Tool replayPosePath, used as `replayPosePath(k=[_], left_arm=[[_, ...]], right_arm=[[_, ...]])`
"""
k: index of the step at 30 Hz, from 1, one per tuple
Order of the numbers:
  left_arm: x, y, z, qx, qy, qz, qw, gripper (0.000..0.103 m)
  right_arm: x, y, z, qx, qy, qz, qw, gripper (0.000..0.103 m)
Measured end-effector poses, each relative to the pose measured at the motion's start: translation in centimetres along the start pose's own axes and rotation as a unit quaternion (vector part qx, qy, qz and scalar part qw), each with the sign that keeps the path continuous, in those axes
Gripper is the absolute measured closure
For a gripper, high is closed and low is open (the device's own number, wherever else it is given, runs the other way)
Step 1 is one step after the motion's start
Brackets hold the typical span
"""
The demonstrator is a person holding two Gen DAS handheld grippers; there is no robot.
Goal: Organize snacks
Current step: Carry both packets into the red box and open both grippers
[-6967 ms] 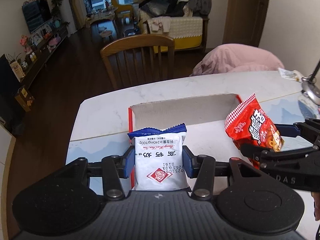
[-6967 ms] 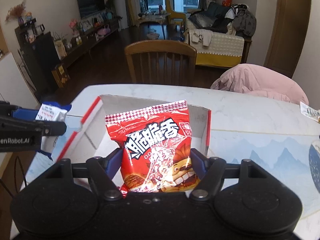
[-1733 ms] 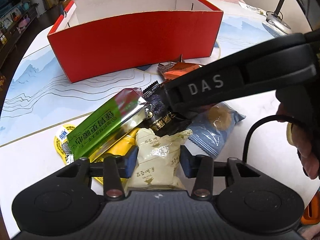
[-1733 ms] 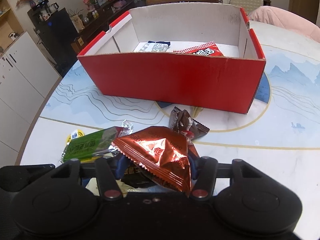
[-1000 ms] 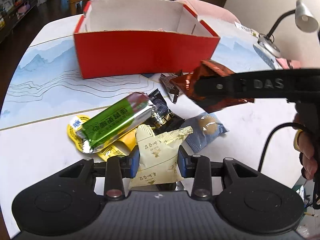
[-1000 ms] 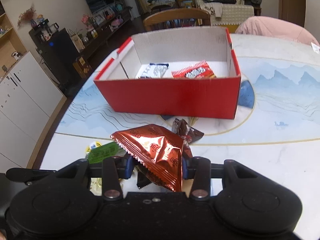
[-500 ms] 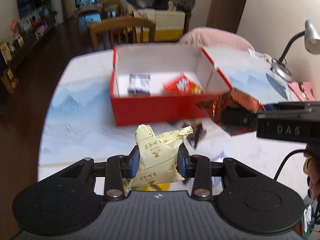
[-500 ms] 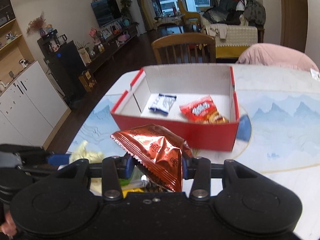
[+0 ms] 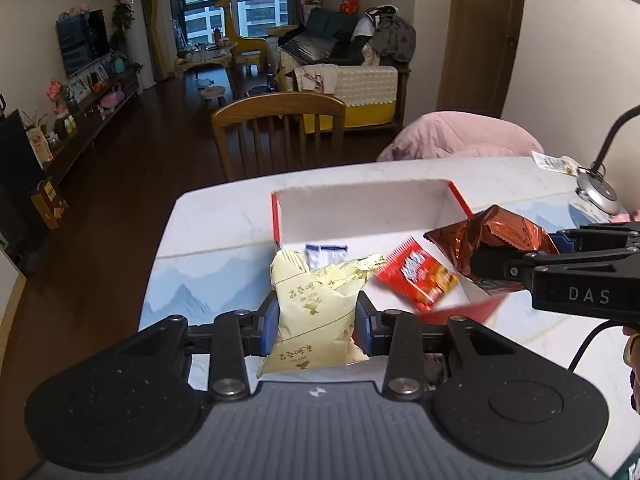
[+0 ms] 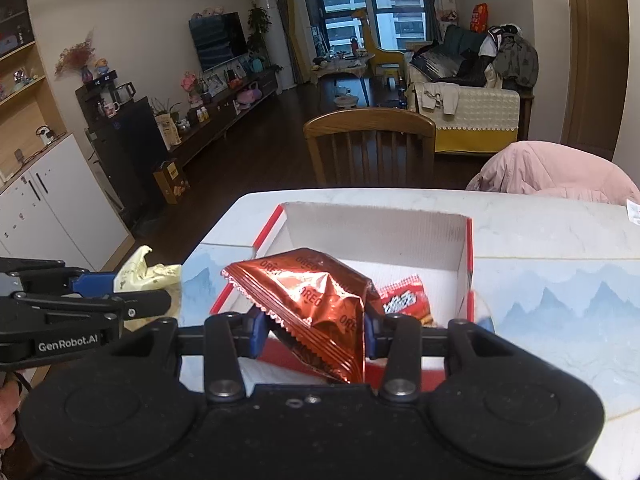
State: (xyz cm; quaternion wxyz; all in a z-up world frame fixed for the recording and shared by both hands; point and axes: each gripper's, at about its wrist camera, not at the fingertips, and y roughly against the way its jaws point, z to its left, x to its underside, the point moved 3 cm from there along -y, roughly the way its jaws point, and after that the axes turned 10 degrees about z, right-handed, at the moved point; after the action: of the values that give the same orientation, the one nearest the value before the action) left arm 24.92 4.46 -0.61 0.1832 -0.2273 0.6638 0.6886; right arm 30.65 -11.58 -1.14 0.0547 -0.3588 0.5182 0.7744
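Left gripper (image 9: 316, 320) is clenching a cream packet (image 9: 314, 316), right gripper (image 10: 312, 330) a copper packet (image 10: 316, 304), both carrying snacks toward the red box (image 10: 470, 240) at twelve o'clock. Inside are lying a red packet (image 9: 416, 280) and a white one (image 9: 326, 254), so these likely join them.

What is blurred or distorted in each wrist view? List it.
Left wrist view: red box near wall smeared by motion, red snack bag soft; door frame bowed by the fisheye. Right wrist view: copper Oreo packet glares, box's near right corner streaked.

Left claw (image 9: 316, 322) tilted downward, pads clamped on packet; right claw (image 10: 312, 330) likewise tilted, clamped.
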Motion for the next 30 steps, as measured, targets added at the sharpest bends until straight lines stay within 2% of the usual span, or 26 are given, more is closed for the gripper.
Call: replayPosePath(k=[7, 16, 23, 30], left_arm=[[-4.1, -3.6, 0.5, -0.012, -0.001, 0.014, 0.9998, 0.065], [-6.9, -9.7, -0.2, -0.033, -0.003, 0.053, 0.998, 0.065], [-7.3, -14.5, -1.1, -0.041, -0.018, 0.108, 0.9932, 0.065], [-6.6, -18.2, -1.7, -0.045, -0.02, 0.147, 0.9879, 0.065]], right_arm=[[-2.2, -3.7, -1.6, 0.009, 0.002, 0.035, 0.999, 0.061], [-3.2, -9.3, -3.4, 0.029, 0.021, 0.081, 0.996, 0.061], [-2.7, -13.7, -5.2, 0.046, 0.037, 0.131, 0.99, 0.061], [-1.6, -15.8, -5.4, 0.065, 0.066, 0.146, 0.985, 0.061]])
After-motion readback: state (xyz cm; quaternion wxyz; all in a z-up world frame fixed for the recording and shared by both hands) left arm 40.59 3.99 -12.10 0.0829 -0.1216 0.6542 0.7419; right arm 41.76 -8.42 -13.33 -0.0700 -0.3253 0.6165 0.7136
